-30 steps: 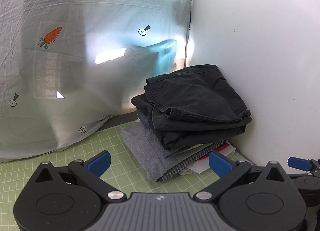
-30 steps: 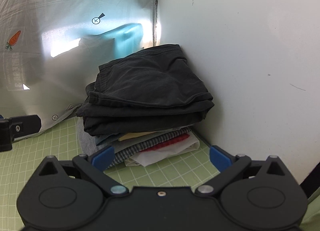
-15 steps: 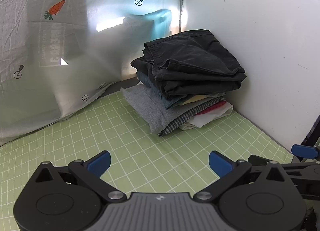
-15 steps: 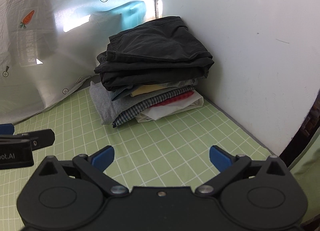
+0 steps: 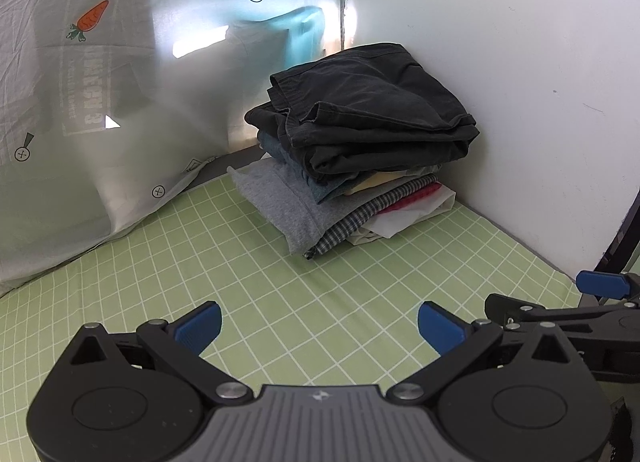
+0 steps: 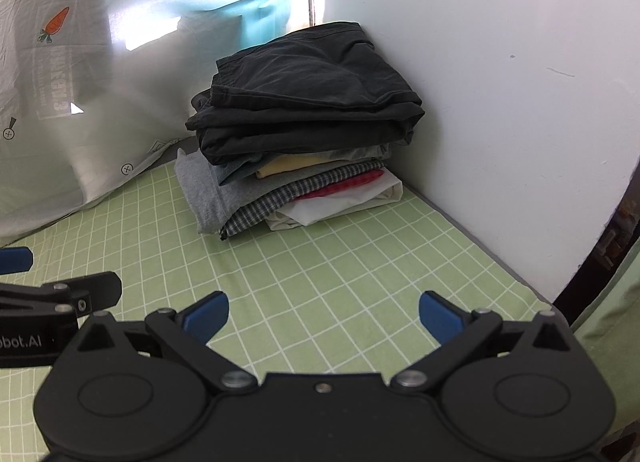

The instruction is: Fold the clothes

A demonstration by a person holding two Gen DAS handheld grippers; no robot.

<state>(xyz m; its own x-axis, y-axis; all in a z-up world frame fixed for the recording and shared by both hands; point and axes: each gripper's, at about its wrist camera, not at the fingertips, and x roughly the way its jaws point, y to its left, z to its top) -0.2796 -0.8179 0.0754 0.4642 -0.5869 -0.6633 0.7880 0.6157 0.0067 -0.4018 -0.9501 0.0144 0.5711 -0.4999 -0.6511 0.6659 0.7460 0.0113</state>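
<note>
Clothes stack at far corner of worktop.
Soft, limp; I'd grip hems. Left gripper and right gripper jaws apart, empty.

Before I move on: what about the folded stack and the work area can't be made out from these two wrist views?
- Lower garments in the stack: only folded edges show, the dark shorts cover them.
- Stack's back side: against the white wall, both views.
- Behind the translucent sheet: only blurred shapes.
- Near mat: hidden by each gripper body.
</note>
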